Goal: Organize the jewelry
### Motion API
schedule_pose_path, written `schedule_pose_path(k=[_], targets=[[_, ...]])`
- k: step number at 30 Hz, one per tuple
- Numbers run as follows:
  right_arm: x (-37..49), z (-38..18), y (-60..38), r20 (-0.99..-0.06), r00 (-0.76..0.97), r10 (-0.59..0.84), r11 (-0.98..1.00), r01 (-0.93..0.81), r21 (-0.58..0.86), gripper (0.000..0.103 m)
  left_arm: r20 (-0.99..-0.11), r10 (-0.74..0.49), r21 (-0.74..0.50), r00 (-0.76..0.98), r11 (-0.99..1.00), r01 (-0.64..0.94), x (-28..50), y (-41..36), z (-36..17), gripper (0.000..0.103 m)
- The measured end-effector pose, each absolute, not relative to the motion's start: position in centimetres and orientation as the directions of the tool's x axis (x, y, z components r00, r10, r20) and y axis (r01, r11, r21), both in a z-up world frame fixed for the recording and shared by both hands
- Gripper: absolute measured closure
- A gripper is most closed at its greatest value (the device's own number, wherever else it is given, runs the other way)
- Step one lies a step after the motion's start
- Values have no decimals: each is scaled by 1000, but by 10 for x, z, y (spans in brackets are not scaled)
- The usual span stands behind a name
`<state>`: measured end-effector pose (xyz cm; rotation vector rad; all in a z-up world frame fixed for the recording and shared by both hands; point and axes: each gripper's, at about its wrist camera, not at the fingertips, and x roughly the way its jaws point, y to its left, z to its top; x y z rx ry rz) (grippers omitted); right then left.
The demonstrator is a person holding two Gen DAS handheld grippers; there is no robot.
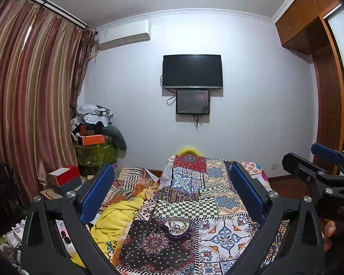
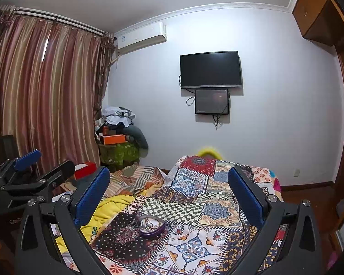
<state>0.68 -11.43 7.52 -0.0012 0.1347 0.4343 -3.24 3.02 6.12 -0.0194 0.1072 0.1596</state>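
Plainly, both tools are raised above the bed and neither carries anything. The left gripper (image 1: 172, 192) has its blue pads spread wide, and the right gripper (image 2: 169, 192) stands just as wide apart. Between them, low on the patchwork quilt (image 1: 217, 206), sits a purple heart-shaped jewelry box (image 1: 177, 229) with its lid off, and a tangle of chains and small pieces inside.

As I judge it, the step in hand is the approach to that box. It would go best with one gripper steadying the rim while the other comes down from above and pinches a single strand, since the quilt is soft and the box may tip or slide under a sideways push.

Much is hard to read. The jewelry itself is too small to tell apart in either view; I cannot say which pieces are rings, chains or earrings, nor whether they are knotted together. No lid shows anywhere. Only a fingertip (image 1: 330, 231) of the person appears at the right edge of the left wrist view.
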Motion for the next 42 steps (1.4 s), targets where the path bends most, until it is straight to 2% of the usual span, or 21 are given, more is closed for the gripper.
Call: schedule_pose_path(k=[42], targets=[[6,67,-115,-194,886,422,905,-426,24,1,-160,161,-47,974,984,-171,-20,37,48,1]])
